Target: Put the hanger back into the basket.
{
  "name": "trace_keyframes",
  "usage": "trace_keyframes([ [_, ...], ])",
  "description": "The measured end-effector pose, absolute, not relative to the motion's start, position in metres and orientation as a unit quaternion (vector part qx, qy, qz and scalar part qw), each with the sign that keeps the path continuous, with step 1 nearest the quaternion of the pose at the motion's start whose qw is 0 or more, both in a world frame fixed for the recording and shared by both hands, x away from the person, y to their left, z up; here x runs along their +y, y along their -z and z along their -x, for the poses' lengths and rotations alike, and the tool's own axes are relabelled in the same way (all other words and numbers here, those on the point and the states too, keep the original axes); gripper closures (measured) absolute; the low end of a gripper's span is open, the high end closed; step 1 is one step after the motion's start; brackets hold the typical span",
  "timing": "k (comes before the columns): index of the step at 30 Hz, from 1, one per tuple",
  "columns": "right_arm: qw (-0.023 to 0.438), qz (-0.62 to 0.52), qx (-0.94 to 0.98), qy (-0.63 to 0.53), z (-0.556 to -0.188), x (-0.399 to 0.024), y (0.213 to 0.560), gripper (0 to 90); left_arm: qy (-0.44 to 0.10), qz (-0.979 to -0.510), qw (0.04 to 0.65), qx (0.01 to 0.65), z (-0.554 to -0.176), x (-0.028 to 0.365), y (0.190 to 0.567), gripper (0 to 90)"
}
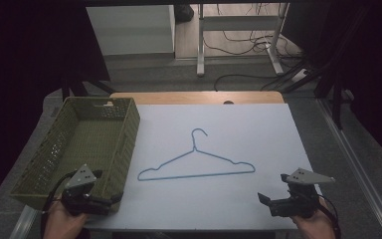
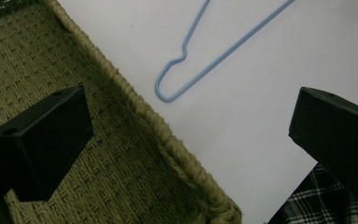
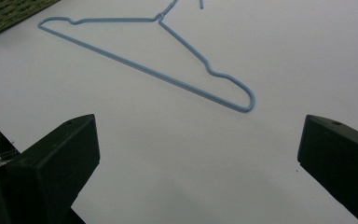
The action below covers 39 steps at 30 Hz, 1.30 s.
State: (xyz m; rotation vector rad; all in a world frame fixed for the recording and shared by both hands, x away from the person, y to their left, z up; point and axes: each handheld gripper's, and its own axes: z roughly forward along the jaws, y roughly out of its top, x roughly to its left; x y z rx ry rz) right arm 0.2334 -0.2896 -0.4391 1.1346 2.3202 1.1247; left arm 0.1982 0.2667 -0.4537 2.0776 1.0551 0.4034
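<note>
1. The blue wire hanger is laid flat on the white table sheet, just beside the green woven basket and to its right, without touching it.
2. Its long bottom bar is set roughly parallel to the near edge of the sheet; the hook is pointed away from the person.
3. The hanger is found ahead of both tools and between them. The right gripper is judged a little nearer, to the hanger's right shoulder end.
4. The left gripper is held at the near corner of the basket, with the hanger's left end ahead of it.
5. The jaws of both grippers are spread wide and nothing is held.
6. The hanger is seen as thin, light blue, with small notches at the shoulders.
</note>
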Motion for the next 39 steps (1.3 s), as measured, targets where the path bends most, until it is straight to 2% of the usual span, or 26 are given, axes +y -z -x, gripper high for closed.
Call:
trace_keyframes([
  [12,0.151,-0.402,0.813,-0.392,-0.235,-0.29,0.443,0.0,-0.135,-0.815,0.389,0.407,-0.201,0.269,0.458,0.7],
  [18,0.152,-0.4,0.819,-0.381,-0.235,-0.286,0.445,0.0,-0.148,-0.821,0.378,0.402,-0.201,0.269,0.459,0.4],
  [39,0.151,-0.399,0.827,-0.367,-0.245,-0.279,0.443,0.0,-0.135,-0.818,0.383,0.407,-0.202,0.273,0.46,0.8],
])
